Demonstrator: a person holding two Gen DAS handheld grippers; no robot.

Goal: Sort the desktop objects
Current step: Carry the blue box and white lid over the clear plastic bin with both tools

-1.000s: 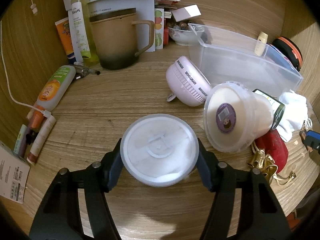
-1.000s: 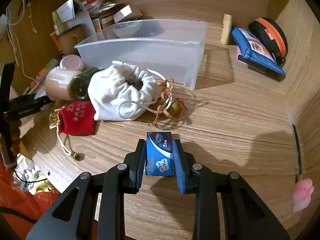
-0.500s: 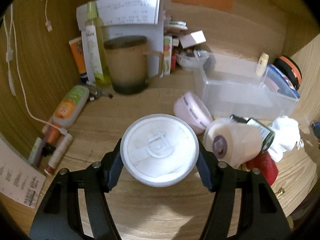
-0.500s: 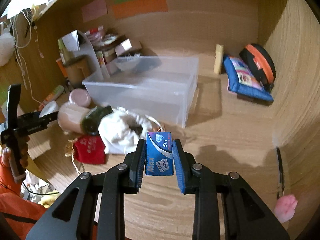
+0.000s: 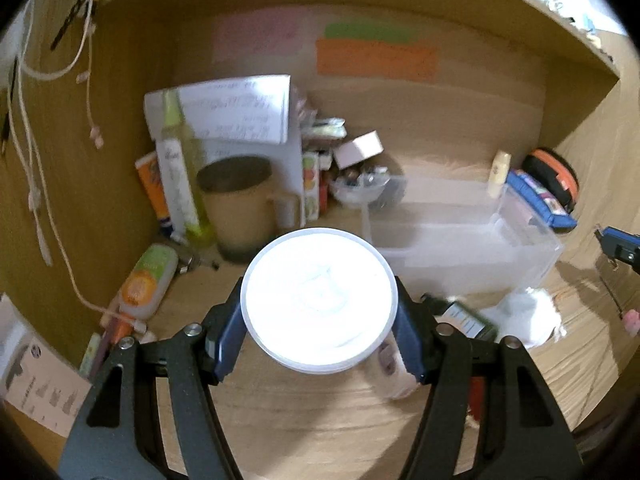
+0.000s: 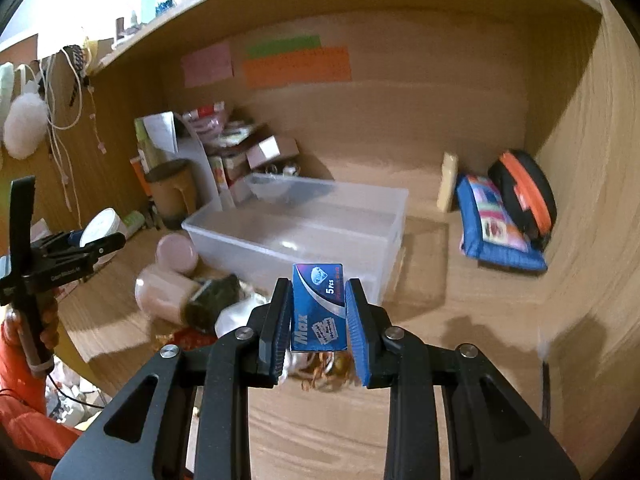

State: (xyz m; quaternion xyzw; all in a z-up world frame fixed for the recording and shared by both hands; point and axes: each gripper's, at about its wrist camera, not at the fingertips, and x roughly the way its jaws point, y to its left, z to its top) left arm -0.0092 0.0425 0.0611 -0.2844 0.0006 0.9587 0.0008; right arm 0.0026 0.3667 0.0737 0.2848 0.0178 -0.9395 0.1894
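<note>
Your left claw (image 5: 319,312) is pinching one round white tub (image 5: 319,299) by its sides, lid facing the camera, held up off the surface (image 5: 304,412). Your right claw (image 6: 318,322) is clamped on one small blue box (image 6: 318,306) marked "Max" and "5 pcs", also up in the air, in front of the one clear plastic bin (image 6: 304,232).

Counting the rest: right in front of the bin's near wall there's a little heap with one pink round case (image 6: 177,255), one beige jar (image 6: 160,292) lying on its side, one dark bottle (image 6: 214,300) and one white drawstring pouch (image 5: 528,314). Off to the right of the bin you've got one blue pouch (image 6: 494,226) and one black-and-orange round case (image 6: 526,194) leaning at the side wall, touching each other.

Back left corner has one brown mug (image 5: 238,208), one tall yellow-green bottle (image 5: 180,176) just beside it, and one tube (image 5: 148,280) lying flat. Three sticky notes on the back wall: one pink (image 6: 207,64), one green (image 6: 283,47), one orange (image 6: 297,67).
</note>
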